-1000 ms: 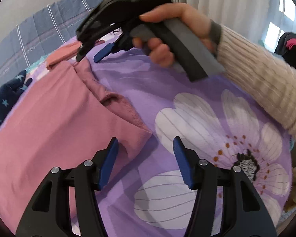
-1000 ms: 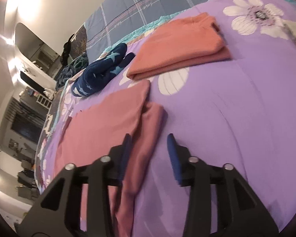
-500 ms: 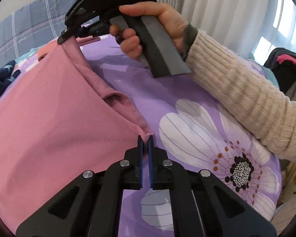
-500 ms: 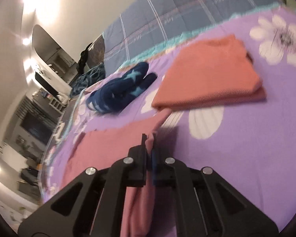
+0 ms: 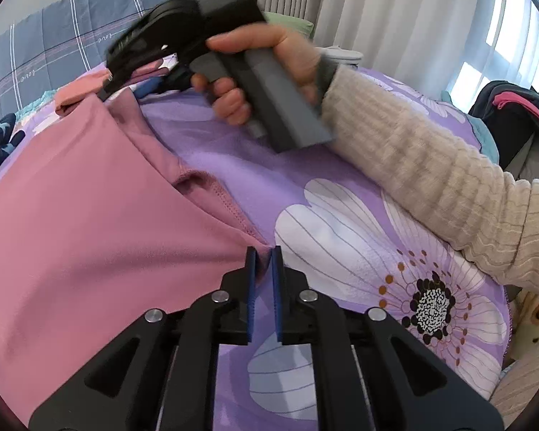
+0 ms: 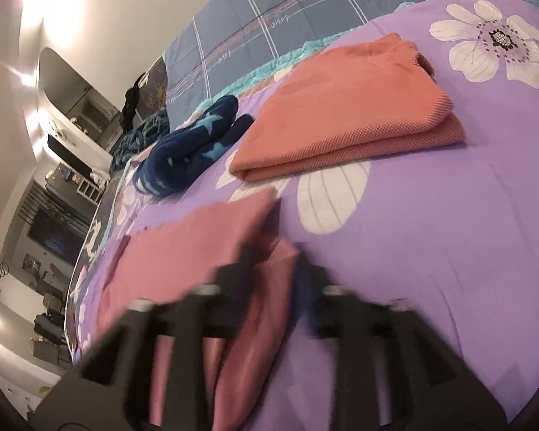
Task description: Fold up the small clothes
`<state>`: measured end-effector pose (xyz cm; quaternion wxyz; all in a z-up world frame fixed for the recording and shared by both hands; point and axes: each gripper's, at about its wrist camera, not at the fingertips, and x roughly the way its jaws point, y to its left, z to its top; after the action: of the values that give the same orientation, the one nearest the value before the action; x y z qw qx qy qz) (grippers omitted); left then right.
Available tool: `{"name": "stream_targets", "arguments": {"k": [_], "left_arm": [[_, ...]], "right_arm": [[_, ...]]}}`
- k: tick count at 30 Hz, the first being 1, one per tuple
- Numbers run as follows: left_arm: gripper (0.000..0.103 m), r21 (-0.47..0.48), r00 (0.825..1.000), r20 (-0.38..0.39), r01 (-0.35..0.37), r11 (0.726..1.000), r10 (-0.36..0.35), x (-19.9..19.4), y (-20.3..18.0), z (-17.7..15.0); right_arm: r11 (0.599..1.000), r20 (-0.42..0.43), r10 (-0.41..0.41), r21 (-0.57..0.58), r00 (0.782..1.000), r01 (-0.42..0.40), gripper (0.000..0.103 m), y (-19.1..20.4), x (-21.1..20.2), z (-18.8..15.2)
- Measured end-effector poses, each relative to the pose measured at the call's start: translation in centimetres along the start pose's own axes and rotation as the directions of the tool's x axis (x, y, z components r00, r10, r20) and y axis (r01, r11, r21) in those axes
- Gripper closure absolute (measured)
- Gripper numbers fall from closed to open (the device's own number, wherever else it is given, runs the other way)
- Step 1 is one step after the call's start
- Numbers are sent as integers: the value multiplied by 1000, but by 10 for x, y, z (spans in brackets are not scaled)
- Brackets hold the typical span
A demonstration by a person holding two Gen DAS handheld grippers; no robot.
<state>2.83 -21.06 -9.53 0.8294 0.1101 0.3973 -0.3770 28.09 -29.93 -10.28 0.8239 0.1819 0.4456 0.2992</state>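
— Looking along the left gripper (image 5: 263, 251), what sits between its pads?
— One corner of the pink garment (image 5: 90, 233). The jaws have just been easing apart. They stand at a narrow slit, and the cloth no longer looks pinched.
— Where's the rest of it?
— Spread flat on the purple flowered bedspread (image 5: 341, 179), filling that view from 7 to 10 o'clock.
— And the other claw?
— The right gripper (image 6: 275, 255) is blurred, at the garment's far corner. Its jaws have just been opening and stand about half wide. A folded pink edge lies between them, not gripped.
— Anything else?
— In the right wrist view, a folded orange garment (image 6: 341, 115) at 1 o'clock and a navy star-print piece (image 6: 187, 143) at 11, both well apart from the pink one.
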Motion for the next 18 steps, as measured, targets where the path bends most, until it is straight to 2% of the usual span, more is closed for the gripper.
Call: {"name": "stream_targets", "arguments": {"k": [1, 2, 4, 5, 6, 7, 8, 9, 10, 13, 15, 18], "left_arm": [[85, 5, 1000, -5, -4, 1000, 4, 2, -1, 0], [78, 12, 1000, -13, -6, 1000, 6, 3, -3, 0], [70, 48, 1000, -19, -12, 999, 13, 6, -10, 1], [69, 71, 999, -21, -24, 997, 26, 8, -14, 0], [69, 84, 999, -25, -36, 996, 38, 10, -17, 1], [69, 96, 998, -28, -47, 994, 50, 11, -20, 1], [78, 102, 998, -30, -53, 993, 56, 12, -20, 2], [87, 100, 998, -29, -54, 994, 57, 13, -20, 3], [97, 91, 998, -28, -50, 995, 52, 12, -17, 3], [98, 30, 999, -20, 27, 999, -27, 12, -3, 4], [98, 39, 999, -28, 21, 999, -20, 16, -3, 0], [97, 60, 999, -38, 16, 998, -14, 16, 1, -4]], "right_arm": [[999, -27, -33, -30, 999, 32, 39, 5, -4, -1], [998, -46, -34, -55, 998, 31, 38, 9, -5, -2], [996, -83, 27, -82, 996, -33, 36, 14, -6, -6], [995, -90, 53, -81, 995, -61, 36, 16, -3, -7], [994, -86, 39, -94, 995, -47, 38, 18, 1, -8], [993, -79, 16, -112, 997, -25, 48, 21, 5, -9], [990, -60, -21, -142, 998, 12, 62, 24, 11, -10], [989, -53, -27, -147, 998, 19, 99, 26, 14, -10], [991, -57, -19, -130, 998, 12, 97, 25, 18, -10], [994, -7, -27, -108, 1000, 27, 98, 24, 15, -9], [991, -34, -53, -123, 998, 49, 98, 19, 27, -9], [998, -42, -7, -67, 999, 5, 99, 1, 37, -12]]}}
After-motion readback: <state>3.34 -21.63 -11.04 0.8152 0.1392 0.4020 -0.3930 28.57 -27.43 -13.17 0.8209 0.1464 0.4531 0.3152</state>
